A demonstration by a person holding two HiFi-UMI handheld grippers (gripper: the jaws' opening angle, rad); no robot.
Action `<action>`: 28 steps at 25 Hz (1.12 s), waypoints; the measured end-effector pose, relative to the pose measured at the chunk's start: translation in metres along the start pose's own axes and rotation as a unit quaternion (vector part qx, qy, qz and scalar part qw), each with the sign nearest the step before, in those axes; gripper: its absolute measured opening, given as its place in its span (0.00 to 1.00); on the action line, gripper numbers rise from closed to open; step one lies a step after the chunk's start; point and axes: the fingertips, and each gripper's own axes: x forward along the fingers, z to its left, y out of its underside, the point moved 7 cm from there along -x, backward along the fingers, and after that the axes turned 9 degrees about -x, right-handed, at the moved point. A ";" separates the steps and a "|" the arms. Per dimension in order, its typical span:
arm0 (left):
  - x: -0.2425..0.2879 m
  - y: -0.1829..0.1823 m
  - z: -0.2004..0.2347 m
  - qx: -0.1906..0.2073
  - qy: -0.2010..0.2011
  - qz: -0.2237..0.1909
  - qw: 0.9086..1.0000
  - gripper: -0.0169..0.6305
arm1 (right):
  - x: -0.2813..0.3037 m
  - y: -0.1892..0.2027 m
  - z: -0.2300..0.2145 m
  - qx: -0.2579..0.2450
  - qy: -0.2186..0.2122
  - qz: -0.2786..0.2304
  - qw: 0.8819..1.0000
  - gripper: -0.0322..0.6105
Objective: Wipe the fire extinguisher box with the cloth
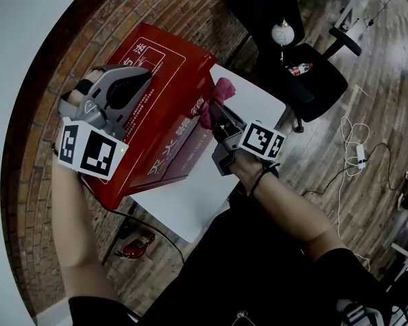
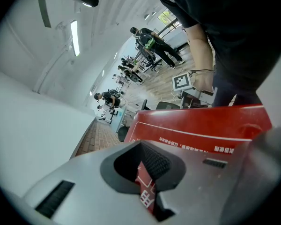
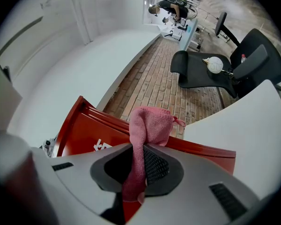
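The red fire extinguisher box (image 1: 170, 131) with white print stands tilted on a small white table (image 1: 190, 199). My left gripper (image 1: 144, 77) lies on the box's top face, its jaws shut with nothing held. In the left gripper view (image 2: 147, 172) the box's printed red face (image 2: 201, 130) shows through the slit between the fingers. My right gripper (image 1: 215, 112) is shut on a pink cloth (image 1: 218, 94) and holds it at the box's right upper edge. In the right gripper view the cloth (image 3: 152, 123) bunches above the pads (image 3: 154, 165), over the box's rim (image 3: 84, 130).
A black office chair (image 1: 292, 53) holding a white ball (image 1: 283, 32) and a bottle (image 1: 300, 67) stands beyond the table. Cables (image 1: 350, 148) lie on the wooden floor at the right. A white wall runs along the left. A red object (image 1: 136, 244) lies under the table.
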 end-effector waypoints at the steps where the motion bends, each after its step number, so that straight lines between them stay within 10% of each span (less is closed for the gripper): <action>1: 0.000 0.000 0.000 0.000 0.000 0.000 1.000 0.05 | 0.001 0.001 -0.004 0.001 0.003 0.001 1.000 0.15; 28: 0.001 0.001 0.001 -0.002 0.001 0.001 1.000 0.05 | 0.005 0.041 -0.090 0.001 0.072 0.055 0.996 0.15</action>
